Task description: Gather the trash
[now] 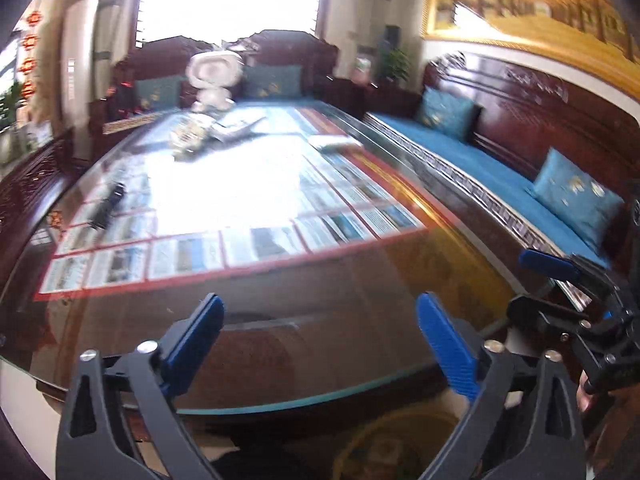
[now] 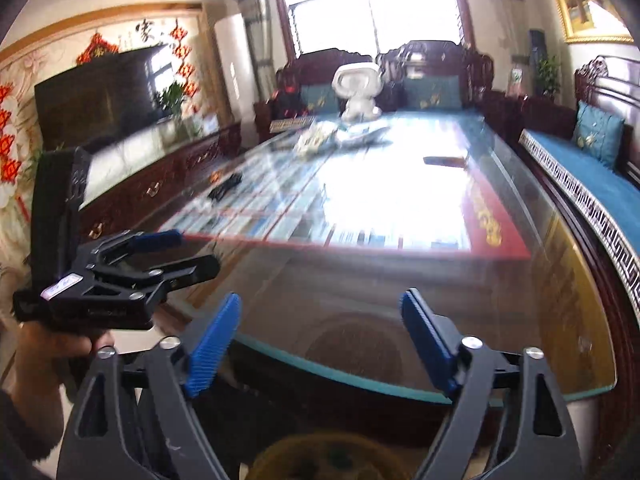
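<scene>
**Both grippers empty, litter far across the table**

The crumpled wrappers [image 2: 316,140] lie well beyond the fingertips, just before the white figurine [image 2: 357,94] at the far end of the glass table [image 2: 400,300]. The left gripper [image 1: 320,344] and right gripper [image 2: 320,344] both stand spread wide, nothing between the pads. I'd carry them forward low, keeping clear of the black remote [image 2: 226,186]. One brushed character on the wall looks like 家 [image 2: 145,30]; the table's print is unreadable.

On the surface [image 2: 400,280] stand one white figurine [image 2: 359,94] at the far end, one heap of papers [image 2: 340,136] just before it, and two dark flat gadgets [image 2: 226,186] nearer. Two claws [image 2: 320,340] hang over the near edge.
</scene>
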`<control>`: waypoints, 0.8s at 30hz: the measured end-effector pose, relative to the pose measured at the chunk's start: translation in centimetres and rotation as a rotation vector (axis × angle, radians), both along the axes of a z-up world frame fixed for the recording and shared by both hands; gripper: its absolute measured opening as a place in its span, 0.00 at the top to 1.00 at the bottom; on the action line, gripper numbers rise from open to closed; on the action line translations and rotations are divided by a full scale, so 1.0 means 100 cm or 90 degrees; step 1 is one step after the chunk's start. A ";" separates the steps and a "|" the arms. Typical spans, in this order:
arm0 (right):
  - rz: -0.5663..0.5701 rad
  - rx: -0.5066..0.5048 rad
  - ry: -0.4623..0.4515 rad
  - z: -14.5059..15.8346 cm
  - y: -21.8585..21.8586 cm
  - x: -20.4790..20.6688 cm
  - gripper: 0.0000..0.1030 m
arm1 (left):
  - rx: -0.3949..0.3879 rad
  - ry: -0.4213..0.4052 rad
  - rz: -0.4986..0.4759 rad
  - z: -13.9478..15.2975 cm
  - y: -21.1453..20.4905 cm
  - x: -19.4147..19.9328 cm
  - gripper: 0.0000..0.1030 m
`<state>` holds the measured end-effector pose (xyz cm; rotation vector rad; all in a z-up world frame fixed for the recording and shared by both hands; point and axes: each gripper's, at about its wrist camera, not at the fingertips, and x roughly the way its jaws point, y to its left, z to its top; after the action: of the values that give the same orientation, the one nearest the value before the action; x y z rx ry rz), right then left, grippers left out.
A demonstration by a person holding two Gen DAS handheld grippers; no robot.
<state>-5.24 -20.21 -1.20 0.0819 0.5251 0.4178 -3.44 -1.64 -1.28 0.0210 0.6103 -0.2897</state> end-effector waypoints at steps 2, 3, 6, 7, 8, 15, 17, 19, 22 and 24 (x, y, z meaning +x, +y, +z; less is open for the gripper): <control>-0.023 -0.002 -0.023 0.004 0.001 0.010 0.13 | 0.003 -0.014 0.028 0.004 0.006 0.006 0.04; -0.035 -0.005 -0.033 0.005 0.002 0.014 0.12 | 0.005 -0.018 0.040 0.006 0.013 0.009 0.04; -0.065 -0.011 -0.042 0.007 0.002 0.028 0.08 | 0.019 -0.024 0.083 0.009 0.022 0.020 0.04; -0.071 -0.012 -0.043 0.007 0.004 0.033 0.08 | 0.022 -0.029 0.095 0.009 0.025 0.023 0.04; -0.081 -0.013 -0.044 0.007 0.004 0.037 0.08 | 0.027 -0.036 0.108 0.010 0.029 0.024 0.04; -0.140 -0.038 -0.021 -0.008 0.010 0.057 0.08 | 0.047 -0.072 0.157 0.018 0.038 0.030 0.04; -0.136 -0.037 -0.020 -0.010 0.011 0.059 0.08 | 0.046 -0.081 0.162 0.021 0.039 0.029 0.04; -0.136 -0.038 -0.017 -0.011 0.014 0.058 0.08 | 0.034 -0.081 0.155 0.023 0.039 0.030 0.04; -0.133 -0.036 -0.016 -0.013 0.017 0.059 0.08 | 0.020 -0.085 0.148 0.026 0.041 0.030 0.04; -0.131 -0.033 -0.015 -0.014 0.017 0.059 0.08 | 0.025 -0.096 0.153 0.028 0.040 0.029 0.04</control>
<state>0.68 -18.50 -2.56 0.0806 0.4991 0.2039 -0.50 2.33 1.54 0.0063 0.4630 -0.0425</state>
